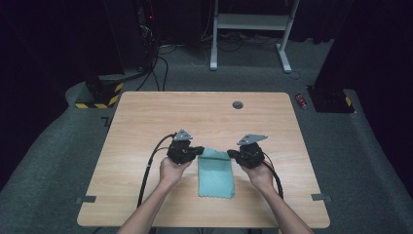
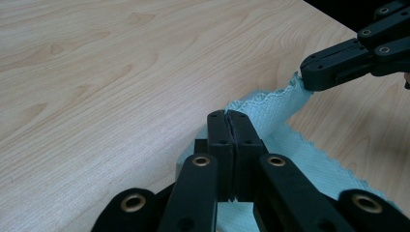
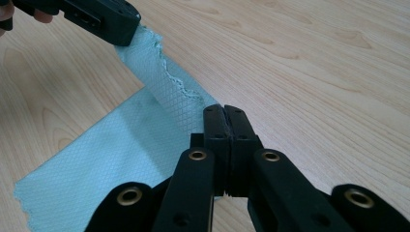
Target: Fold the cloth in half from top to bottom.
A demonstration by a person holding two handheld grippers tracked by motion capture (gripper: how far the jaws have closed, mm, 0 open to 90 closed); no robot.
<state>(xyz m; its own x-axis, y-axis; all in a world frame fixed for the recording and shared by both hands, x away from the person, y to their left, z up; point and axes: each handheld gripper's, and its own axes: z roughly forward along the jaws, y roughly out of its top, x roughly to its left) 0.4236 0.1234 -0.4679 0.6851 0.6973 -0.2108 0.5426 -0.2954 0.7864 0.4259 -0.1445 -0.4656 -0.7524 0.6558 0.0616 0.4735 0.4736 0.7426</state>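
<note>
A light teal cloth (image 1: 215, 175) lies flat on the wooden table (image 1: 146, 122), its long side running toward the person. Its far edge is lifted a little off the wood. My left gripper (image 1: 198, 150) is shut on the cloth's far left corner, my right gripper (image 1: 231, 154) on its far right corner. In the left gripper view my jaws (image 2: 227, 116) are closed with the cloth (image 2: 295, 145) pinched between them, and the right gripper (image 2: 309, 77) holds the scalloped edge farther off. In the right gripper view my closed jaws (image 3: 224, 111) pinch the cloth (image 3: 116, 164), and the left gripper (image 3: 128, 26) grips the other corner.
A round cable grommet (image 1: 237, 105) sits near the table's far edge. Grey tape strips (image 1: 86, 199) (image 1: 321, 197) mark the near corners. On the floor behind are a white stand (image 1: 253, 29), a yellow-black striped block (image 1: 100, 95) and a small red object (image 1: 302, 101).
</note>
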